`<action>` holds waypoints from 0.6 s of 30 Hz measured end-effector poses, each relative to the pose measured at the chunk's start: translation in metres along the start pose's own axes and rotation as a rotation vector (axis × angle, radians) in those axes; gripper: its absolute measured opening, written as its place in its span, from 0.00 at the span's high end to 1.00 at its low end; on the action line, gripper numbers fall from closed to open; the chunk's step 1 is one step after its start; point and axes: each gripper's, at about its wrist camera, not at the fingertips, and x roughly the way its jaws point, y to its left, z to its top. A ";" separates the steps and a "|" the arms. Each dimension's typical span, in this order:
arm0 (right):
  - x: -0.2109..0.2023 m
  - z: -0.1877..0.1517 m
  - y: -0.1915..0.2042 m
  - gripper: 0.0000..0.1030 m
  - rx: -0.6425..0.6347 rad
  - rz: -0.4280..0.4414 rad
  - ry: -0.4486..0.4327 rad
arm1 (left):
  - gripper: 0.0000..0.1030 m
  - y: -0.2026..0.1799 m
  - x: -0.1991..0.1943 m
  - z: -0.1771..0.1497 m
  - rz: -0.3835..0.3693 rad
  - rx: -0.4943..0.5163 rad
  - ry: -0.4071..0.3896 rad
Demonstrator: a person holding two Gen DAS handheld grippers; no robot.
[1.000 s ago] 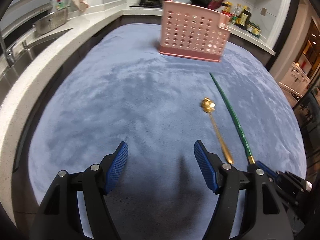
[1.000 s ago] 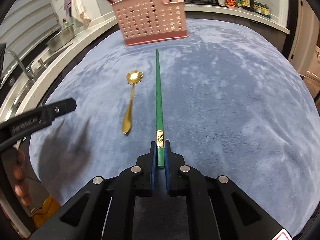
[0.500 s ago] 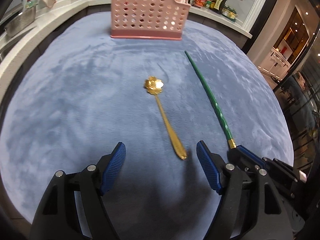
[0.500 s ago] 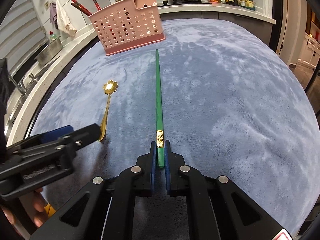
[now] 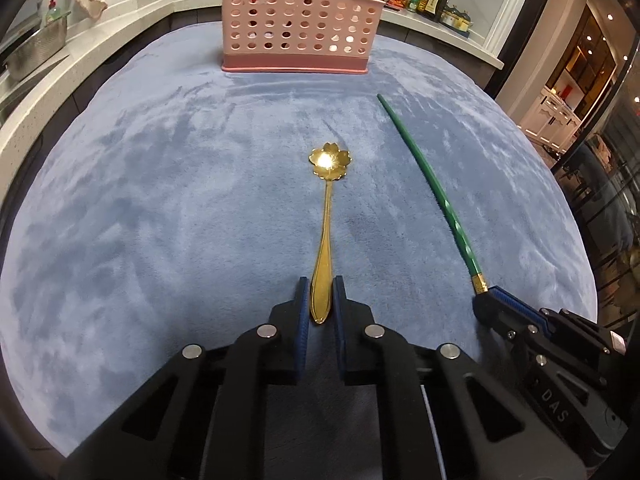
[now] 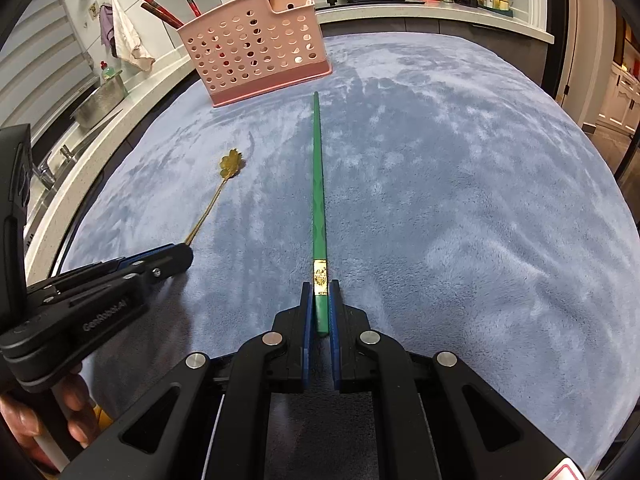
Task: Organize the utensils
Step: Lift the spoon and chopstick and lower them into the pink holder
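From the left wrist view, the left gripper [image 5: 320, 300] has its blue pads pressed in on the tail end of the gold spoon [image 5: 326, 236], which lies along the blue plush cloth [image 5: 160, 200] with its flower-shaped bowl pointing toward the pink basket [image 5: 296, 20]. The grip looks risky to me: the handle is thin, polished metal, tapering to a rounded tip, and only that last bit sits between the pads. Lifted from so far back, the heavier bowl end could droop or swivel, and the spoon might slide out. The cloth is soft, with a nap that shows brushed streaks, so a drop would be quiet but would leave the spoon askew. At the right edge of this view the right gripper [image 5: 486, 304] pinches the end of the green chopstick [image 5: 432, 184], a slim rod with a faintly twisted section and a gold collar.

In the right wrist view, the right gripper [image 6: 319, 312] is clamped on the chopstick's [image 6: 318, 184] thick end, just behind a gold patterned band, and the long shaft tapers straight out toward the basket [image 6: 256, 52]. Held like that, the far tip could sag or catch the basket's wall instead of clearing the rim. The basket is rigid plastic pierced with rows of round holes, stepped at the top, with red chopsticks [image 6: 164, 10] already standing in it. The left gripper [image 6: 176, 254] shows at the left, closed on the spoon's [image 6: 216, 192] handle end. The two tools are near each other, so they could knock together if both head for the basket at once.
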 end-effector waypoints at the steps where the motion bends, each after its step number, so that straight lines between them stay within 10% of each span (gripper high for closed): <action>1: 0.000 0.000 0.000 0.93 0.000 0.000 0.000 | 0.90 0.000 -0.002 0.000 0.001 0.004 -0.003; 18: -0.065 0.034 -0.004 0.93 0.032 0.041 -0.172 | 0.99 0.014 -0.071 0.027 0.019 -0.016 -0.149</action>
